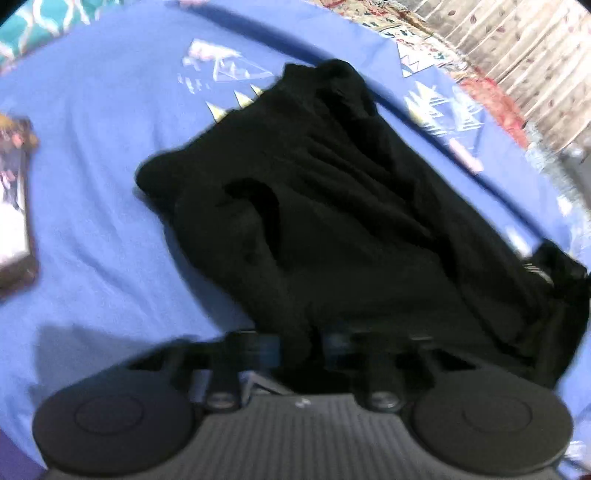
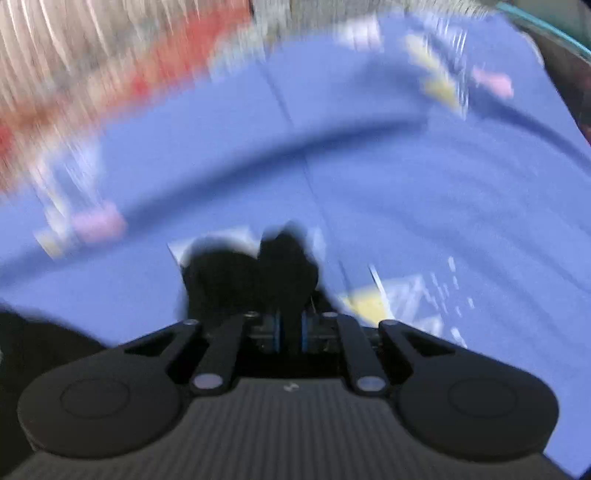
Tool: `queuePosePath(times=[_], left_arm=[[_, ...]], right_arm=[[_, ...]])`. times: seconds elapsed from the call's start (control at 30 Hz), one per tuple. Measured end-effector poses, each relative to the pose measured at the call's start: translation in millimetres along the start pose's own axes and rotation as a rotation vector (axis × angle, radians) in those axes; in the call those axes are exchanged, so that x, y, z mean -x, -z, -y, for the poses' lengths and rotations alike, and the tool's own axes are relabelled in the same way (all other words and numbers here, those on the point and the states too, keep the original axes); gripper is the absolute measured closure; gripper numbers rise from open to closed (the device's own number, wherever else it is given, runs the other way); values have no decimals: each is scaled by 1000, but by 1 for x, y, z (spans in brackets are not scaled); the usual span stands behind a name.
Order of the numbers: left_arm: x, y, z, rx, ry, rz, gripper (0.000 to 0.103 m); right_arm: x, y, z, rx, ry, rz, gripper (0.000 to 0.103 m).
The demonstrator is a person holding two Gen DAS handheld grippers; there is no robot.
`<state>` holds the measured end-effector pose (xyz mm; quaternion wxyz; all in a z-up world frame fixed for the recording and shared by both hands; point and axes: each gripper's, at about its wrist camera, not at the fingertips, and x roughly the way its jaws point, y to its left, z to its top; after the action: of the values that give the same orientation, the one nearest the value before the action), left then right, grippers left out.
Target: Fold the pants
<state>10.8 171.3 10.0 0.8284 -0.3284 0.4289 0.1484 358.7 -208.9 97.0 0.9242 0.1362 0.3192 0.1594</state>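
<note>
Black pants [image 1: 332,221] lie spread and wrinkled on a blue printed bedsheet [image 1: 103,184], running from the upper middle down to the lower right in the left wrist view. My left gripper [image 1: 301,345] is at their near edge, its fingers drawn together with black cloth pinched between them. In the blurred right wrist view, my right gripper [image 2: 290,332] is shut on a bunched fold of the pants [image 2: 258,273], which stands up in front of its blue-edged pads. The other gripper shows at the right edge of the left wrist view, dark against the cloth.
A dark-framed picture or box [image 1: 14,206] lies at the left edge of the sheet. A teal patterned cloth [image 1: 40,26] sits at the top left. A red-patterned fabric [image 1: 491,99] and a light curtain [image 1: 524,55] run along the far right.
</note>
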Motion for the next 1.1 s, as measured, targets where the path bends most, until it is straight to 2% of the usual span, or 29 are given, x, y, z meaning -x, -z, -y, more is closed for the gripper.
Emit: queuePosePath(times=[0.07,0.13,0.2,0.23,0.33,0.4,0.53,0.57,0.6,0.67,0.7,0.73,0.77,0.8,0.93,1.03,1.1], left_arm=[[6,-1,-3,28,20,12,88],[14,2,-5,46,51,19,89],[22,8,-7,62,116,25,89],[25,11,-7,66,131,25,89],[31,21,-6,55,142,11,89],[34,26,-8,52,137,4,90],[33,33,-24,78,127,-31,92],[31,36,-24,78,119,-38,92],[30,38,-25,73,104,-42,91],[30,40,-29,78,86,-52,83],[33,41,-31,86,88,-45,76],[36,41,-32,88,86,-36,70],[40,42,-35,90,79,-22,59],[42,38,-36,95,75,-5,53],[52,31,-59,171,72,39,40],[45,18,-76,226,70,55,32],[40,9,-86,272,103,57,27]], right_arm=[[56,-20,12,-110,-104,188,92],[110,-28,29,-163,-137,345,91],[154,-21,54,-205,-142,437,91],[170,-12,65,-211,-111,453,91],[198,34,95,-182,36,423,91],[210,75,122,-213,90,390,92],[195,152,191,-439,234,189,91],[191,169,206,-505,243,150,89],[188,183,216,-576,229,131,83],[198,197,222,-691,242,196,81],[206,199,224,-721,261,238,68],[214,200,222,-740,287,275,62],[221,198,220,-746,307,313,59],[225,196,218,-721,300,336,59],[225,180,173,-505,206,332,59],[202,171,134,-370,94,256,59],[184,172,104,-293,35,193,59]])
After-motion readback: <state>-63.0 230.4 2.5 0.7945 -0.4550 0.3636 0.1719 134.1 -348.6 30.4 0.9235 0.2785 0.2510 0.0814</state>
